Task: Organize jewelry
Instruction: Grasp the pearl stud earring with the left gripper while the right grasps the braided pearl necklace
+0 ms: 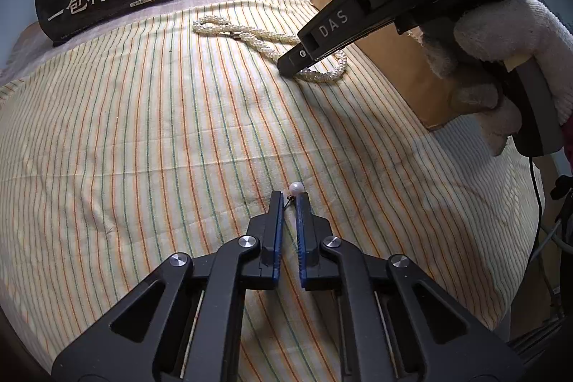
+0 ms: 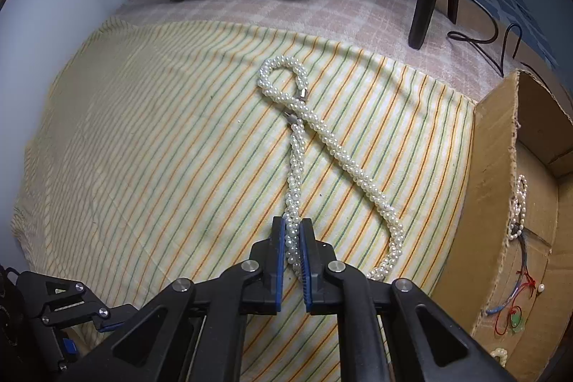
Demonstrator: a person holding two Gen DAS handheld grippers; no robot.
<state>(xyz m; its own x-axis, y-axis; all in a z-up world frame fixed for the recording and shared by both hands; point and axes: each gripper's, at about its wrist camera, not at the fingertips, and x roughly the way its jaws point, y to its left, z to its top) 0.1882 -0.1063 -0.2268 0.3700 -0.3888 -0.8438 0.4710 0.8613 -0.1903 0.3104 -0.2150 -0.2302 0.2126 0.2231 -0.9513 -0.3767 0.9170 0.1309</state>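
The right gripper (image 2: 293, 231) pinches the white woven pearl rope necklace (image 2: 311, 127); the left gripper (image 1: 289, 199) clamps a thin dark cord, its single white pearl (image 1: 296, 187) just beyond the tips.

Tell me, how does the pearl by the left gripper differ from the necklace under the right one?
The pearl is one bead on a thin dark cord; the necklace is a thick woven rope of many small beads. The pearl pokes out beyond the left gripper, which pinches its cord; the necklace sprawls in a crossed loop across the striped cloth, one strand clamped in the right gripper. Both are white, and both lie on the cloth, outside the box.
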